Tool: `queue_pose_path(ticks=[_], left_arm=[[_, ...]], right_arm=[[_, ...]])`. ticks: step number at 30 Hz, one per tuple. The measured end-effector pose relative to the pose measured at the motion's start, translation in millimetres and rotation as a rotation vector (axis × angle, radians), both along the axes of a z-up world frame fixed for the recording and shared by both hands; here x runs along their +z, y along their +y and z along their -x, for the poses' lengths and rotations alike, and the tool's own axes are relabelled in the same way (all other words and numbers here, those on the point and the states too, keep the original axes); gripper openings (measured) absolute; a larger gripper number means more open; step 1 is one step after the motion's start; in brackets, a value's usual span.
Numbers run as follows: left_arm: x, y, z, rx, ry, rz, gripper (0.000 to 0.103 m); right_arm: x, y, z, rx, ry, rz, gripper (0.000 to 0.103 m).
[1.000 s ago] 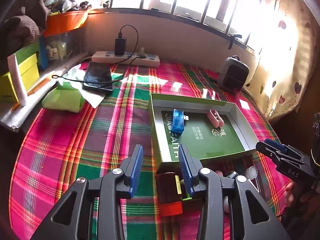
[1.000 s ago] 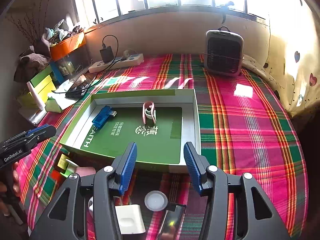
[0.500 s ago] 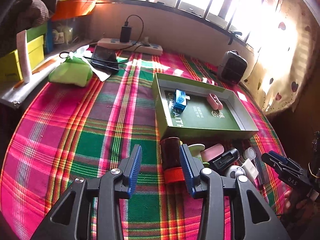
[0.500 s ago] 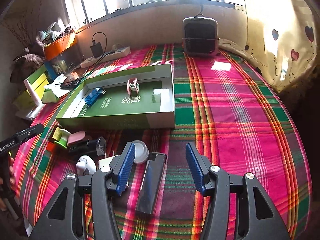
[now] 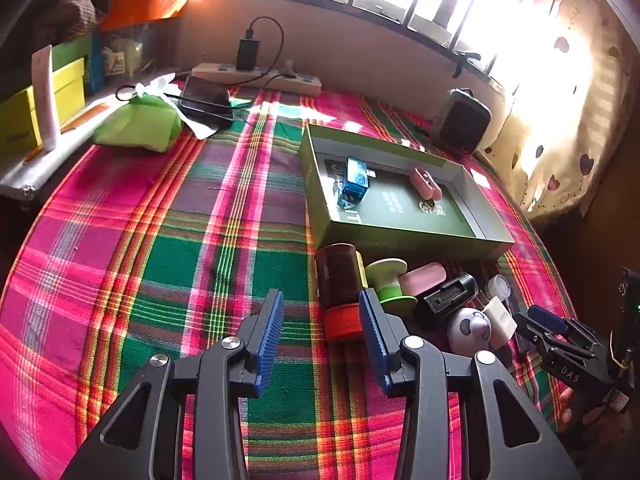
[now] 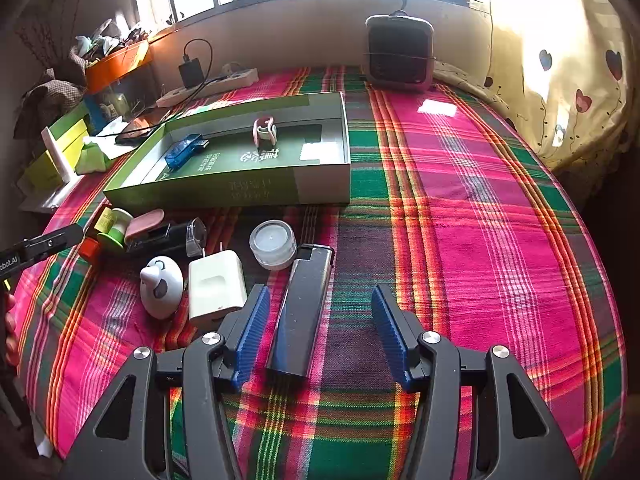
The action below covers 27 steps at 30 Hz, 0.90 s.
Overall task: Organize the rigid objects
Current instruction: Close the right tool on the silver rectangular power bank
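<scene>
A green box lid on the plaid cloth holds a blue USB stick and a pink clip. In front of it lie several small items: a dark bottle with an orange cap, a green spool, a white charger, a panda figure, a clear jar and a dark lighter. My left gripper is open, just short of the bottle. My right gripper is open, with the lighter lying between its fingers.
A small heater stands at the back by the wall. A power strip, a phone and a green cloth bundle lie at the far left. Boxes line the left edge. The cloth's right side is bare.
Both grippers pulled back toward me from the box lid, so the loose items now show in full. Both stayed open and empty.
</scene>
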<state>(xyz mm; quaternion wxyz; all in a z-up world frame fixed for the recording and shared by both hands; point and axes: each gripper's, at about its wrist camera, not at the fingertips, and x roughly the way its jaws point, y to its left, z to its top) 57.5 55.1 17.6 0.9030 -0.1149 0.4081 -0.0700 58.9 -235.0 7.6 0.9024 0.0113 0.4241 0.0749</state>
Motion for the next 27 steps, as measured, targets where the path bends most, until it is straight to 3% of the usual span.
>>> queue_pose_path(ticks=[15,22,27], left_arm=[[-2.6,-6.8,-4.2,0.001,0.019,-0.017,0.039],[-1.5,-10.6,-5.0,0.005,0.020,-0.031,0.039],[0.5,-15.0,-6.4,0.007,0.017,-0.040,0.039]], right_arm=[[-4.1,-7.2,-2.3,-0.030,0.024,0.071,0.053],[-3.0,-10.7,-1.4,-0.011,0.016,0.065,0.028],[-2.7,-18.7,-1.5,-0.023,0.017,0.017,0.024]])
